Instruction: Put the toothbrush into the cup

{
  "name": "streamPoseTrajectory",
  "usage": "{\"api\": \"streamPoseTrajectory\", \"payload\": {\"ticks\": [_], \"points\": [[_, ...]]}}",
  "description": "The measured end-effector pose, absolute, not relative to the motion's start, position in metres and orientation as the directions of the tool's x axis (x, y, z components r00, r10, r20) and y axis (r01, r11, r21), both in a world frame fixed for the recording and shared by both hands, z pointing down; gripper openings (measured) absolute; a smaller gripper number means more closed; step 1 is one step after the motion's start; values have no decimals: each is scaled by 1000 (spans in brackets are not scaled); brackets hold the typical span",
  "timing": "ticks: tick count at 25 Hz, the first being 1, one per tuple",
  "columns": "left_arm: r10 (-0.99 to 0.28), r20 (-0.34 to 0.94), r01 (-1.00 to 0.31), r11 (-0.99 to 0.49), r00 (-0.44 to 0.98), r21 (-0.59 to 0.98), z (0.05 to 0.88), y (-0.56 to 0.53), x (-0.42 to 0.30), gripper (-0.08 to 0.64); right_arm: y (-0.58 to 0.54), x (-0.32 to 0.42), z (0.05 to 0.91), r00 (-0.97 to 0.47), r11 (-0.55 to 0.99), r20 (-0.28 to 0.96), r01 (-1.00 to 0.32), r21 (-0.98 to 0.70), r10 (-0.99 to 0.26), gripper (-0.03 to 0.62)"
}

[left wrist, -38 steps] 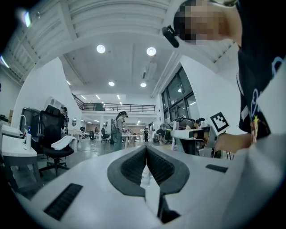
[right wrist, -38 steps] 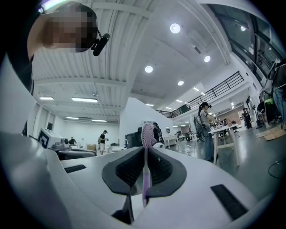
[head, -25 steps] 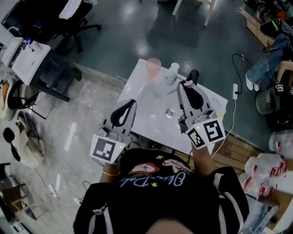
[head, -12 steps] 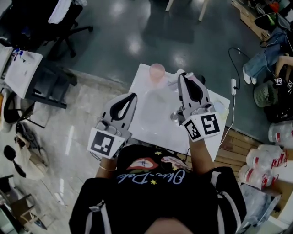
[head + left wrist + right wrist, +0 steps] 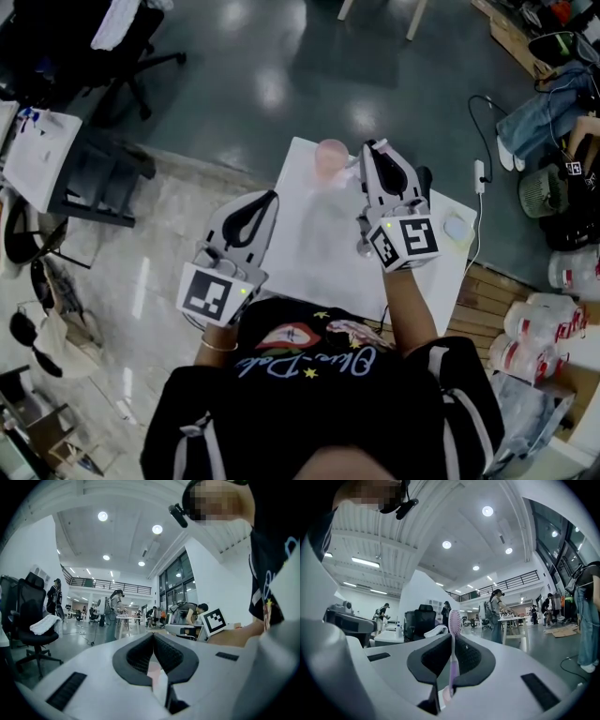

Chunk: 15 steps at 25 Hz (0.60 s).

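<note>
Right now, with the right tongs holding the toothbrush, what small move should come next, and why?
Probably ease the right tongs a little left, over the cup. They are shut on the toothbrush, and in the head view their tips sit just right of the cup, not yet above its mouth.

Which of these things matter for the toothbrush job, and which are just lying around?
Job: pink plastic toothbrush in the right hand-held gripper; translucent pink cup.
Lying about: round whitish disc on white table; black office chair.
</note>
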<state>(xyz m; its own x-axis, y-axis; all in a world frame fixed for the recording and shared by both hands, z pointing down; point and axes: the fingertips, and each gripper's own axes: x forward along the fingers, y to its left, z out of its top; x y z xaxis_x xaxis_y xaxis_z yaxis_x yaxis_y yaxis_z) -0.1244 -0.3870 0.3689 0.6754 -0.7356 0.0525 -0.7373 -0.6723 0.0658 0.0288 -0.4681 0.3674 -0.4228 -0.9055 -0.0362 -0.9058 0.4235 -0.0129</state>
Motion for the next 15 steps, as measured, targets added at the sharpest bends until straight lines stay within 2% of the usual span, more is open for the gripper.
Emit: {"api": "streamPoseTrajectory", "payload": {"ticks": [15], "points": [[-752, 93, -758, -644, 652, 104, 384, -411, -150, 3, -517, 17, 435, -372, 376, 87, -926, 30, -924, 15]]}}
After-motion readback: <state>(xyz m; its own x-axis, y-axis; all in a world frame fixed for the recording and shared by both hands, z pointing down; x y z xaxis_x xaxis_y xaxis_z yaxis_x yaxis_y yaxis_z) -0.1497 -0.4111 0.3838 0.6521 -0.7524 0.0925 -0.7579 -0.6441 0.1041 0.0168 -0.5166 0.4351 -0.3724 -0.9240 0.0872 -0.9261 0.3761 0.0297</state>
